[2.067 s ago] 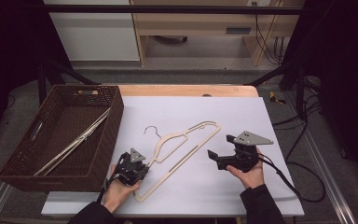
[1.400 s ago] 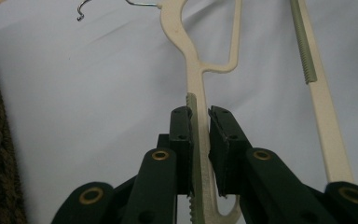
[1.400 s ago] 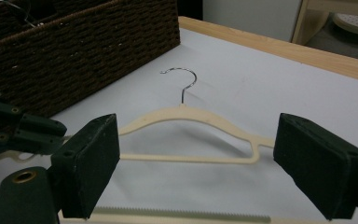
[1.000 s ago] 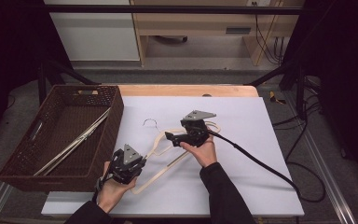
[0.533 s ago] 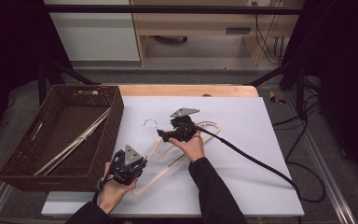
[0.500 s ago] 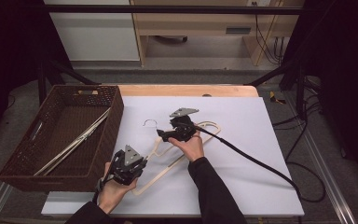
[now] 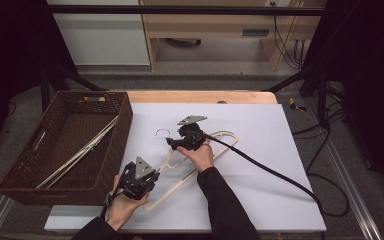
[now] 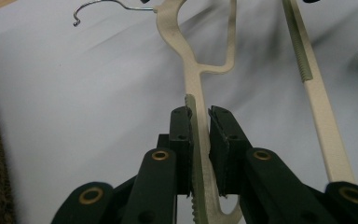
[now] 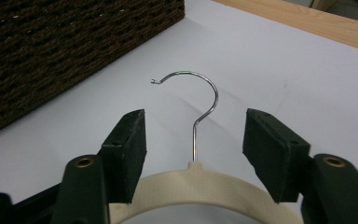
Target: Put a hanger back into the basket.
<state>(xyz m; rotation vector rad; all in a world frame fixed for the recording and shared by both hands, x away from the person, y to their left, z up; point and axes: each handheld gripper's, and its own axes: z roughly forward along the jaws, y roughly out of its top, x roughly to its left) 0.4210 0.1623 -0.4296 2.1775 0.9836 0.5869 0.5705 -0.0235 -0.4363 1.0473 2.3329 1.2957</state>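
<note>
A cream hanger (image 7: 175, 188) with a metal hook (image 7: 162, 131) lies slantwise on the white board (image 7: 260, 165). My left gripper (image 7: 149, 174) is at its lower end. In the left gripper view that gripper (image 8: 199, 135) is shut on one thin arm of the hanger (image 8: 193, 70), a ribbed green strip between the pads. My right gripper (image 7: 172, 142) sits at the hanger's neck. In the right gripper view it (image 9: 198, 128) is open, one jaw on each side of the neck (image 9: 205, 184), with the hook (image 9: 200, 93) just ahead.
A brown woven basket (image 7: 125, 115) stands to the left of the board, with pale hangers (image 7: 80, 152) lying inside. Its wall (image 9: 74, 37) is close beyond the hook. A black cable (image 7: 280, 177) trails right from the right gripper. The wooden table edge (image 7: 195, 96) runs behind.
My right hand has crossed from the right side of the board leftward to the hanger's neck. The left gripper has stayed on the hanger's lower arm.
</note>
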